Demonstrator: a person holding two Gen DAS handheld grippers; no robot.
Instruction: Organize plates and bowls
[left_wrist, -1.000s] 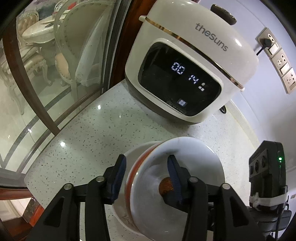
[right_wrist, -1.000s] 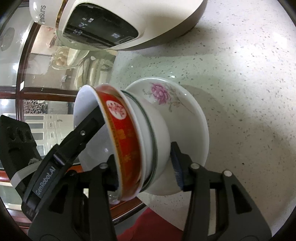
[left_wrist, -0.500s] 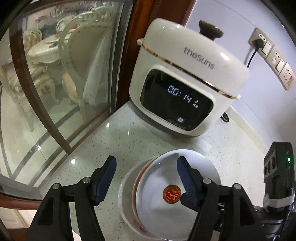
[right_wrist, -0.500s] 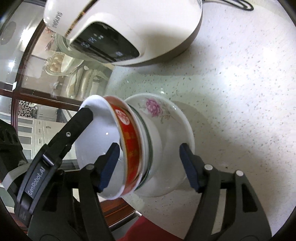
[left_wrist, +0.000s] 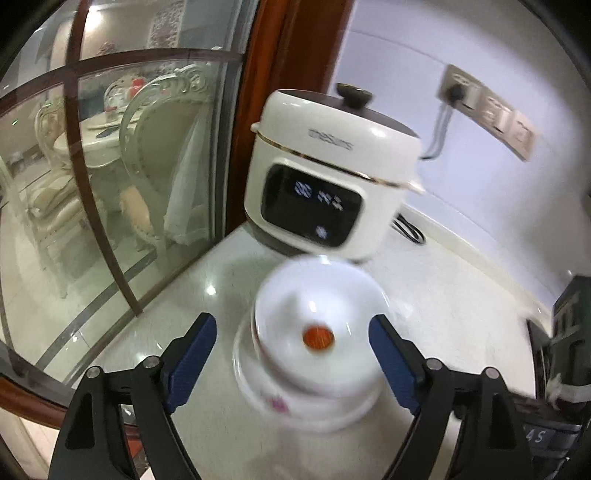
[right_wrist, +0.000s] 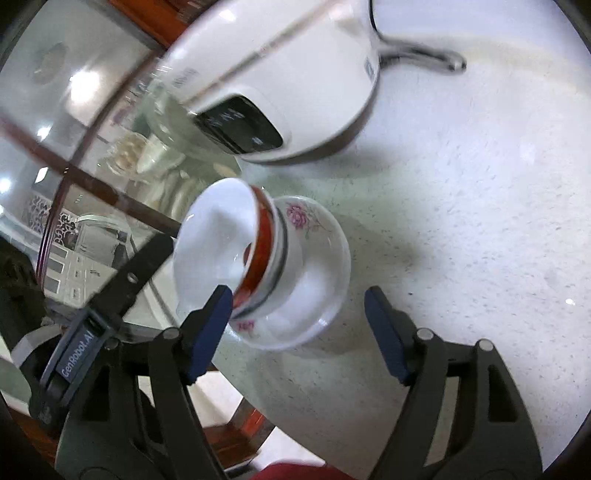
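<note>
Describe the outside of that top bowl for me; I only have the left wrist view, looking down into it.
Observer: The top bowl has a broad red band around its outside.
Operator: Say what it sits in.
Observer: A second bowl, white with a dark line near its rim, is nested under it, and both stand on a flowered plate.
Operator: Report the right gripper.
Observer: The right gripper is open. Its jaws have just been opening, with the stack between them and the pads apparently clear of it.
</note>
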